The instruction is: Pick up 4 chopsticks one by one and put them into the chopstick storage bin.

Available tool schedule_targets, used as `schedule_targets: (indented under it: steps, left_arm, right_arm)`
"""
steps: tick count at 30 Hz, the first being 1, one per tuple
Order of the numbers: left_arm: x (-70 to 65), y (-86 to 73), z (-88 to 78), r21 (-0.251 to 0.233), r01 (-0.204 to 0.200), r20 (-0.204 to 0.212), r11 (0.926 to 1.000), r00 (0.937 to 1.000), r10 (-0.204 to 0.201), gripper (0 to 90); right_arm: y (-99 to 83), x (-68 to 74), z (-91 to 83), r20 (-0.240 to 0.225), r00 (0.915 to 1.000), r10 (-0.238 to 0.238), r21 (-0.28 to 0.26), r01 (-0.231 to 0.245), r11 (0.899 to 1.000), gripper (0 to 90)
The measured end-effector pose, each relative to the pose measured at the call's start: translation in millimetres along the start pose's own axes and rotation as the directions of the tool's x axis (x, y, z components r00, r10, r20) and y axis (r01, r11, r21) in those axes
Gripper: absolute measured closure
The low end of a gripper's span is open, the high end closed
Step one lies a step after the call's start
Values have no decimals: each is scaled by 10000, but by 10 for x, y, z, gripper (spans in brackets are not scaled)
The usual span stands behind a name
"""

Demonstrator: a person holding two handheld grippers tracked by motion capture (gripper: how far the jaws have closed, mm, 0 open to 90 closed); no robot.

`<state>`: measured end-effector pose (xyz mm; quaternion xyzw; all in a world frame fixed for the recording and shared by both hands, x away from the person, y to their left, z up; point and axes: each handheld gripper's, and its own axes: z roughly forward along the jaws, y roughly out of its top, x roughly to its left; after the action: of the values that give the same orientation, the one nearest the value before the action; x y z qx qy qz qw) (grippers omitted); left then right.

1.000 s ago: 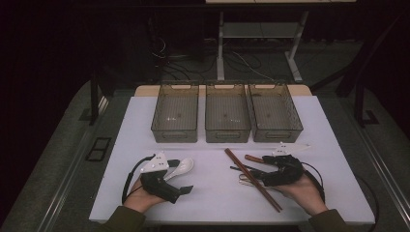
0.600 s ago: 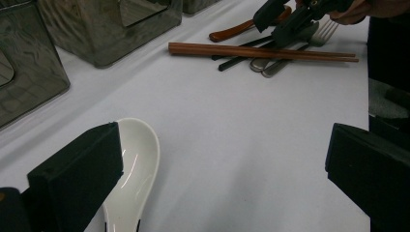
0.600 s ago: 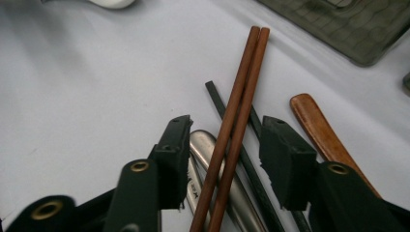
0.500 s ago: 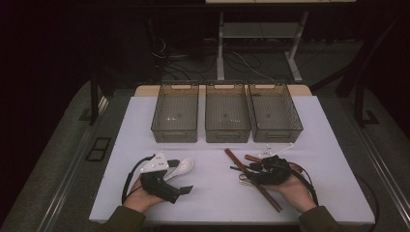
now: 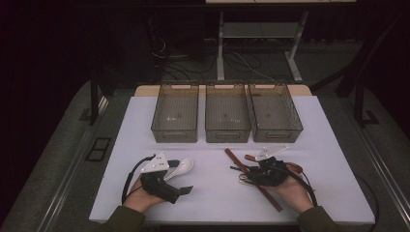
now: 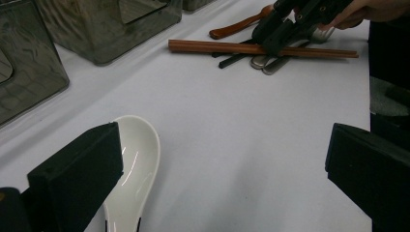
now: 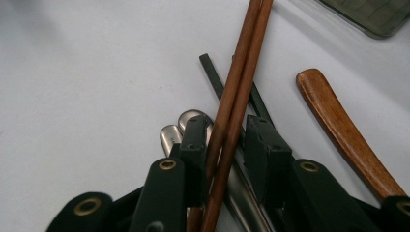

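Right gripper (image 7: 226,140) slid left, jaws just closing round brown chopsticks (image 7: 237,92); left gripper (image 6: 217,164) wide open, empty.

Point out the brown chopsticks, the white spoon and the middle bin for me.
brown chopsticks (image 7: 231,104), right gripper view, on the shafts just above the jaws.
white spoon (image 6: 137,151), left gripper view, on the bowl.
middle bin (image 5: 227,135), high view, on its near wall.
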<state>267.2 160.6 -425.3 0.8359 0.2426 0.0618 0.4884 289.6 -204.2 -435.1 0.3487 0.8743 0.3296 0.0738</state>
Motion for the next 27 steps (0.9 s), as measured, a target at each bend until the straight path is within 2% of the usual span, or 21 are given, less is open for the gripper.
schedule_targets:
  steps: [2, 27]
  left_arm:
    - [-2, 0, -1, -32, 9, 14, 10000, 10000, -9, 0]
    - [-4, 1, 3, 4, -4, 103, 10000, 9999, 4, 0]
  right_arm:
    - [-5, 2, 7, -119, 9999, 5, 33, -4, 10000, 706]
    - [-5, -2, 5, -213, 9998, 45, 84, -43, 10000, 766]
